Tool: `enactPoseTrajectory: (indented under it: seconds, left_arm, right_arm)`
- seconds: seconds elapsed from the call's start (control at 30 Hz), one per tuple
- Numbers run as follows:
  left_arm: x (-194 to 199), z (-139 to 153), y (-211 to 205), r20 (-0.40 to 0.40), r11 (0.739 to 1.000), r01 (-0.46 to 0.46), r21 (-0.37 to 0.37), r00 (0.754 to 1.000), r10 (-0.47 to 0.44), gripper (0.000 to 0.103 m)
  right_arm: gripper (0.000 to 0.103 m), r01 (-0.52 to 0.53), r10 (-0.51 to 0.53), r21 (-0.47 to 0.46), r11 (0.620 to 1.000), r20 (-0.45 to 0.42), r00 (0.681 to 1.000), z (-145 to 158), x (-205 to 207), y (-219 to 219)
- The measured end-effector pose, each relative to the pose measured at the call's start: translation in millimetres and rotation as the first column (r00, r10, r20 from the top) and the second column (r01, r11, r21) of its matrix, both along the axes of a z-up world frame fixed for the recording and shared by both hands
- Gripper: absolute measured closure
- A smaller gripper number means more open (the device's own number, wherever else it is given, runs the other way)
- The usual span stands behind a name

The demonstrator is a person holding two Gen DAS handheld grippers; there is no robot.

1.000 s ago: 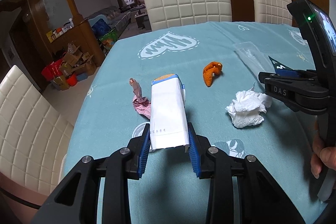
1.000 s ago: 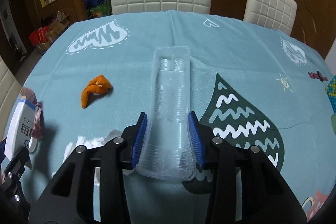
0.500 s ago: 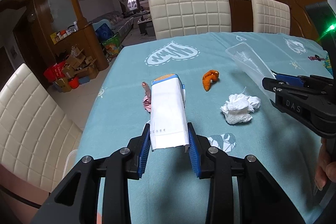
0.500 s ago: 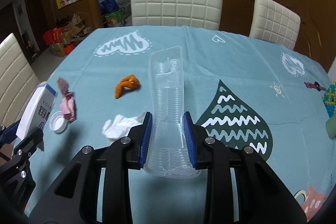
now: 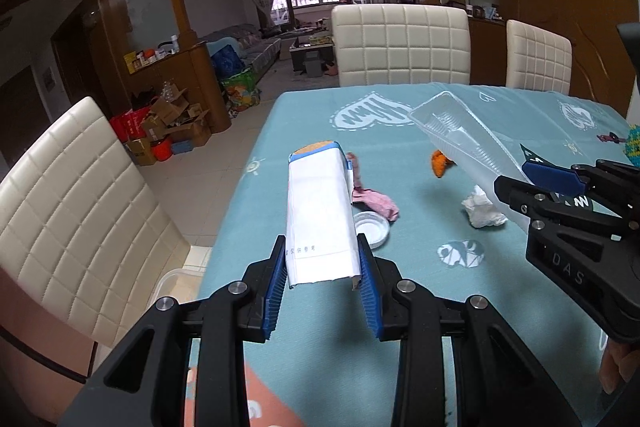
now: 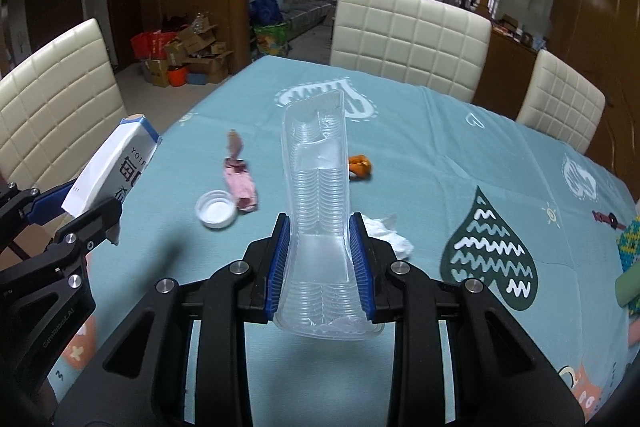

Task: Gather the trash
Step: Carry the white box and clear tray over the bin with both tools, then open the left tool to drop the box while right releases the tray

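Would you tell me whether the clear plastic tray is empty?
Empty: the tray shows only its own ribs, with the tablecloth visible through it.

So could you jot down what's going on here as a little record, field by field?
Left tool: shut on white carton, lifted off the table
Right tool: jaws just closing, shut on clear plastic tray
Left on table: white cap, pink wrapper, orange peel, crumpled tissue
Setting: teal tablecloth, cream chairs
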State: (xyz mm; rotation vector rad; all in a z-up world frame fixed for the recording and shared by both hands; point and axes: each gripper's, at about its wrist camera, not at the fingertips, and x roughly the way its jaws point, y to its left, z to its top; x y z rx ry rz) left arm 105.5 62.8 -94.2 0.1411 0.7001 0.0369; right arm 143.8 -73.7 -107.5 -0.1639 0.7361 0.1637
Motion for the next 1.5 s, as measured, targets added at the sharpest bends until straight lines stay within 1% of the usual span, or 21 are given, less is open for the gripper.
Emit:
enactPoseTrajectory:
  seconds: [0.4, 0.57, 0.8, 1.0, 1.2, 1.23, 1.3, 1.33, 1.37, 1.4, 1.5]
  left_arm:
    - [-21, -1, 73, 0.013, 0.993, -0.115, -0.031, 0.993, 0.115, 0.069]
    - [-29, -7, 109, 0.008, 0.983, -0.181, -0.033, 0.983, 0.181, 0.069]
    - [-40, -19, 157, -0.021, 0.961, -0.275, -0.023, 0.961, 0.275, 0.069]
    - [-45, -27, 185, -0.039, 0.942, -0.334, -0.021, 0.942, 0.333, 0.069]
    - [-43, -37, 195, -0.066, 0.937, -0.349, -0.013, 0.935, 0.348, 0.068]
    - [-41, -39, 196, -0.074, 0.937, -0.35, -0.016, 0.935, 0.348, 0.066]
    - [-39, -42, 196, -0.086, 0.938, -0.346, -0.026, 0.936, 0.342, 0.053]
    - [-38, -43, 197, -0.091, 0.937, -0.348, -0.038, 0.935, 0.343, 0.037]
    - [-38, -44, 198, -0.091, 0.934, -0.354, -0.042, 0.932, 0.35, 0.025]
    - [-38, -44, 198, -0.089, 0.93, -0.365, -0.042, 0.929, 0.36, 0.024]
    - [-39, -45, 203, -0.095, 0.922, -0.383, -0.047, 0.921, 0.378, 0.023]
  right_arm:
    - [0.071, -0.141, 0.142, -0.05, 0.989, 0.008, 0.99, 4, -18, 80]
    - [0.071, -0.207, 0.207, -0.053, 0.977, -0.001, 0.978, 0, -20, 116]
    - [0.071, -0.299, 0.298, -0.046, 0.953, -0.026, 0.954, -11, -23, 160]
    - [0.07, -0.339, 0.338, -0.043, 0.94, -0.03, 0.941, -15, -24, 178]
    - [0.07, -0.356, 0.354, -0.034, 0.934, -0.041, 0.934, -20, -21, 186]
    - [0.07, -0.358, 0.357, -0.032, 0.933, -0.043, 0.933, -21, -20, 187]
    - [0.07, -0.363, 0.361, -0.029, 0.931, -0.047, 0.931, -23, -19, 187]
    - [0.07, -0.366, 0.365, -0.024, 0.93, -0.051, 0.93, -25, -17, 188]
    - [0.069, -0.368, 0.366, -0.021, 0.93, -0.054, 0.929, -25, -16, 187]
    - [0.069, -0.37, 0.368, -0.017, 0.929, -0.058, 0.928, -26, -15, 188]
    - [0.069, -0.397, 0.397, 0.017, 0.918, -0.068, 0.915, -30, -12, 191]
